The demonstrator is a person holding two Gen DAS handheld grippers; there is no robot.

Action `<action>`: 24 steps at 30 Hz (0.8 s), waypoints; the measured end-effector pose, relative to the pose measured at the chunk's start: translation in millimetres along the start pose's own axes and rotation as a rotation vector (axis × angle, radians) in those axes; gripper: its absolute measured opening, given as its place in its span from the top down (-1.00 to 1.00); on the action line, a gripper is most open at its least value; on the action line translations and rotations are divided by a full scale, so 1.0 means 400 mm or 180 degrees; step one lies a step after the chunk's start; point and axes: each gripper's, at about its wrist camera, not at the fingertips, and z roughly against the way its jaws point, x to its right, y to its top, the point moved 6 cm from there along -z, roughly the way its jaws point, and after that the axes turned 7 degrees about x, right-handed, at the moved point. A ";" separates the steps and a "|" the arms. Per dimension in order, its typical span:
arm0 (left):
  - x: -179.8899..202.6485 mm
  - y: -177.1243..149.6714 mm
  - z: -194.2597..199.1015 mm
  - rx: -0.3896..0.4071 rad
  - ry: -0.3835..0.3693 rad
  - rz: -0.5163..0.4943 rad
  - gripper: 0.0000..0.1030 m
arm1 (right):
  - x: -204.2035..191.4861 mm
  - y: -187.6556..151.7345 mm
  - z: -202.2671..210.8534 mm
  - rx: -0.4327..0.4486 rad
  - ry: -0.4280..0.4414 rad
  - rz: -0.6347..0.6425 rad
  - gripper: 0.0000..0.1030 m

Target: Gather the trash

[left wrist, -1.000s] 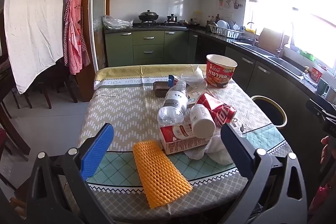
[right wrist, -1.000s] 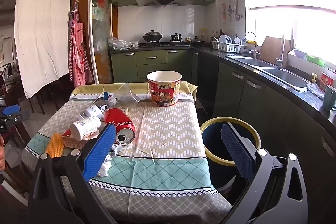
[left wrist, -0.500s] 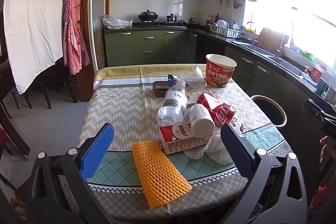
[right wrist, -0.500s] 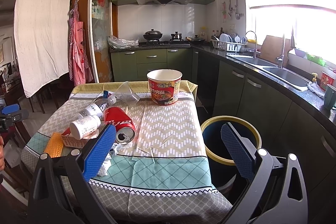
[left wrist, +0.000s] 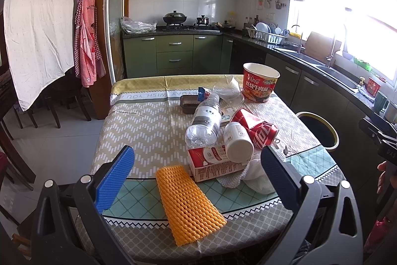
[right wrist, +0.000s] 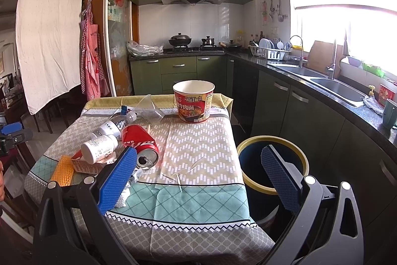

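I hold my left gripper (left wrist: 197, 174) wide apart and empty over the near edge of the table (left wrist: 148, 126); the orange foam net (left wrist: 188, 205) lies between its pads. Behind it sit a carton (left wrist: 213, 163), white bottle (left wrist: 237, 142), clear bottle (left wrist: 204, 121), red can (left wrist: 255, 127) and noodle cup (left wrist: 260, 82). My right gripper (right wrist: 198, 173) is also spread wide and empty, above the table's corner beside the bin (right wrist: 273, 140).
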 end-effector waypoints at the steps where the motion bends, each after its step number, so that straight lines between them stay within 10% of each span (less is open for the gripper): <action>1: 0.001 -0.001 0.000 -0.0002 0.0004 -0.0003 -0.88 | 0.000 -0.003 0.001 0.0004 0.0002 -0.0005 -0.92; 24: -0.005 -0.002 -0.005 -0.0025 0.0023 -0.0033 -0.88 | 0.003 -0.012 -0.017 -0.0046 0.0000 -0.0024 -0.92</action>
